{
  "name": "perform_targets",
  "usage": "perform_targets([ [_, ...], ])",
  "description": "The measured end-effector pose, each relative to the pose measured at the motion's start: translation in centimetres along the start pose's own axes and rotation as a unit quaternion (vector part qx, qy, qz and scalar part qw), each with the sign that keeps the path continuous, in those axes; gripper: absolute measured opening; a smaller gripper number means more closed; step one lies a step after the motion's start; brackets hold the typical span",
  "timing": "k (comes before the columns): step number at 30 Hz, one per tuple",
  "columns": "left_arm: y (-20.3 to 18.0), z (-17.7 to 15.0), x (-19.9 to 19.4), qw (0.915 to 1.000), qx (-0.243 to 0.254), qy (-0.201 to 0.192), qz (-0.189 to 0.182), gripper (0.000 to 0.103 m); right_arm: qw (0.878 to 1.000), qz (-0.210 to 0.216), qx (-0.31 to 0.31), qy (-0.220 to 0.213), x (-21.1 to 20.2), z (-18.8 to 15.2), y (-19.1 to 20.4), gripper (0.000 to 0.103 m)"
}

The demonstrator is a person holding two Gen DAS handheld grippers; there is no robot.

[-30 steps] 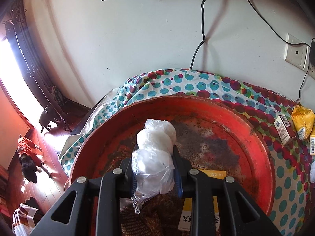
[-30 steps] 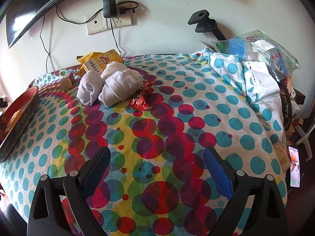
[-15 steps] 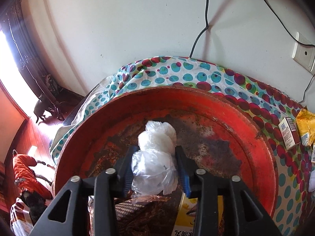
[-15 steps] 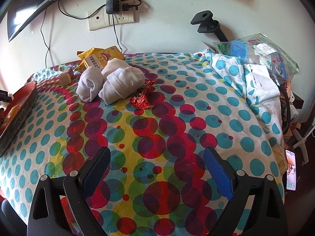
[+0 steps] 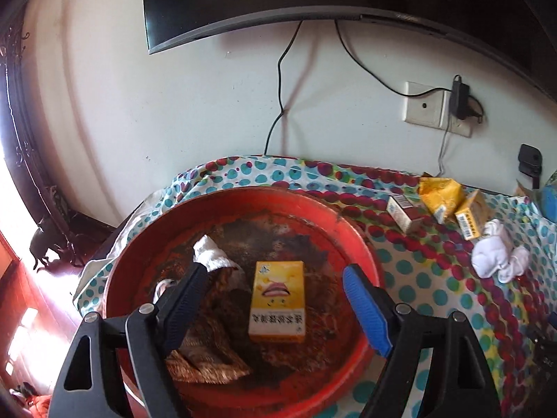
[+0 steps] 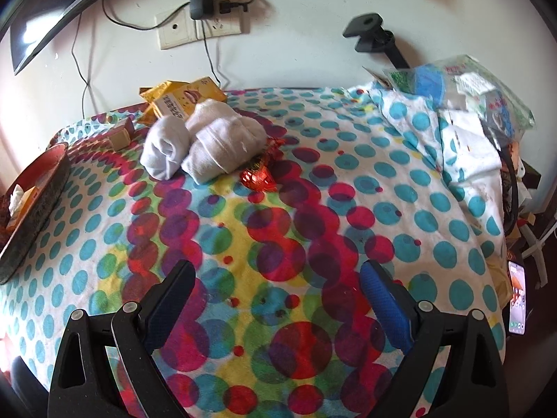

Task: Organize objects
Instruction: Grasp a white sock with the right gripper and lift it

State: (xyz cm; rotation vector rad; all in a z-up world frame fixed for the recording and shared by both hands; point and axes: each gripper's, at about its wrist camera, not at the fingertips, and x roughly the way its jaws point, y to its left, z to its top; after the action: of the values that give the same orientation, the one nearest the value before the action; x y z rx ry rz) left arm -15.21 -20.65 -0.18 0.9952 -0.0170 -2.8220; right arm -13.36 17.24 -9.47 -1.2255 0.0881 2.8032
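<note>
Left wrist: white bag (image 5: 212,256) beyond opening left hand-held gripper (image 5: 275,289).

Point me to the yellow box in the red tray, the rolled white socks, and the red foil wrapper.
yellow box (image 5: 277,301): left wrist view, centre of its top face.
rolled white socks (image 6: 222,146): right wrist view, middle of bigger roll.
red foil wrapper (image 6: 258,175): right wrist view, crumpled middle.
</note>
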Motion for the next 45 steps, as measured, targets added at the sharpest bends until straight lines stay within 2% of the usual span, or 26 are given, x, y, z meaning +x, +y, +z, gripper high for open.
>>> perform_targets([
  [8,-3.4,-5.6,-4.1,0.9978,0.031,-0.009,-0.057,0.082,0.999,0.002,-0.035,0.001,1.2,3.6,2.7,0.096],
  [11,-4.2,-6.6,-4.9,0.9962,0.031,-0.009,-0.081,0.082,0.999,0.001,-0.039,0.002,2.5,4.8,3.4,0.096],
  [15,-4.8,-7.5,-5.5,0.9948,0.037,-0.017,-0.093,0.082,0.999,-0.003,-0.04,0.009,4.1,6.0,3.9,0.095],
  [20,-5.2,-8.0,-5.3,0.9937,0.038,-0.011,-0.105,0.082,0.999,-0.009,-0.045,0.013,5.6,7.1,4.3,0.082],
  [21,-5.2,-8.1,-5.2,0.9937,0.037,-0.009,-0.106,0.082,0.999,-0.007,-0.049,0.013,5.8,7.3,4.5,0.075],
  [22,-5.3,-8.2,-5.2,0.9937,0.038,-0.008,-0.105,0.082,0.998,-0.004,-0.054,0.014,6.1,7.3,4.7,0.064],
  [24,-5.2,-8.2,-5.0,0.9938,0.036,-0.006,-0.105,0.082,0.997,-0.012,-0.071,0.011,6.4,7.3,5.1,0.06],
  [27,-4.8,-8.2,-4.8,0.994,0.027,-0.004,-0.106,0.082,0.997,-0.004,-0.082,0.002,6.4,7.3,5.3,0.041],
  [40,-4.9,-8.5,-4.5,0.9943,0.027,0.002,-0.103,0.082,0.997,0.0,-0.079,-0.02,4.2,6.6,4.5,0.026],
  [45,-5.1,-8.4,-5.0,0.9943,0.027,-0.002,-0.103,0.082,0.996,-0.002,-0.086,-0.027,3.2,6.5,5.1,0.025],
])
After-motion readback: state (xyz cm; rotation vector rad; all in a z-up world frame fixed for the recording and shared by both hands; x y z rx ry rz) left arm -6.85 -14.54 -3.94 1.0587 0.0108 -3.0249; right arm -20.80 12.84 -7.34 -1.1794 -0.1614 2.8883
